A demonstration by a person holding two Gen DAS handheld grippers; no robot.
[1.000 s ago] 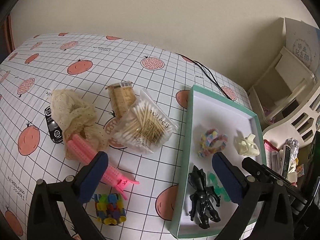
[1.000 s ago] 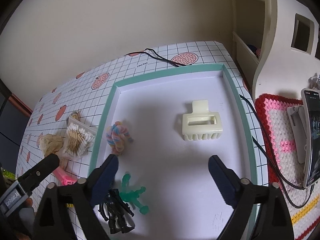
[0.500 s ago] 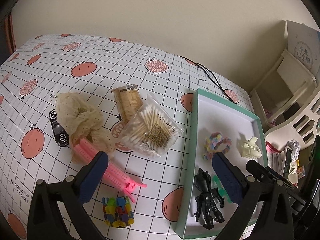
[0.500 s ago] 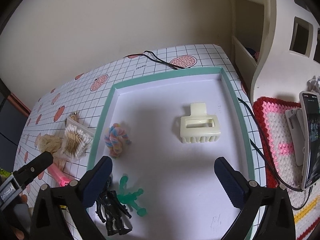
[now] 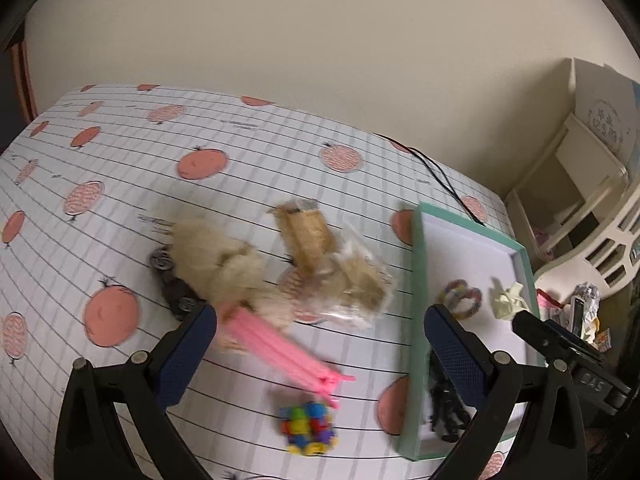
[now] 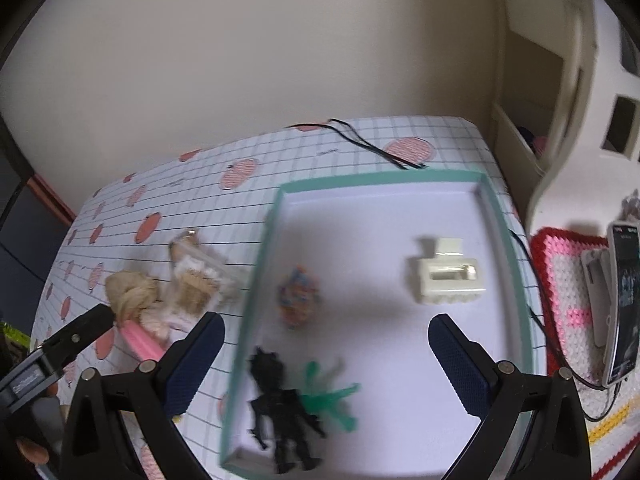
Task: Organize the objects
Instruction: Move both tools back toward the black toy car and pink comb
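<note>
The tabletop [image 5: 248,148], covered in a white grid cloth printed with orange fruit, filled most of both views. On its right side lay a shallow tray [image 6: 506,240] with a teal rim and a pale floor. A crocheted mat [image 6: 568,276] in red, pink and white lay beyond the tray's right rim, with a phone [image 6: 624,304] on it. The left claw [image 5: 320,354] hung above the tabletop with its blue-padded fingers spread wide and nothing between them; the right claw [image 6: 326,364] hung over the tray, likewise wide open and empty. Left of the tray, loose on the cloth, lay a beige scrunchie [image 5: 218,264], touching a clear bag of cotton swabs [image 5: 356,284] and overlapping a pink hair clip [image 5: 280,350] that pointed toward the near edge. A tan packet [image 5: 306,234] lay just behind the bag, and a dark object [image 5: 174,282], too blurred to identify, showed from under the scrunchie. A small multicoloured cube [image 5: 308,428] sat near the clip's tip, apart from it. Inside the tray, a black toy figure [image 6: 280,408] lay at the near left corner, touching a green figure [image 6: 328,396]; a cream claw clip [image 6: 446,280] sat well apart toward the right, and a pastel hair tie [image 6: 298,298] lay near the left rim.
</note>
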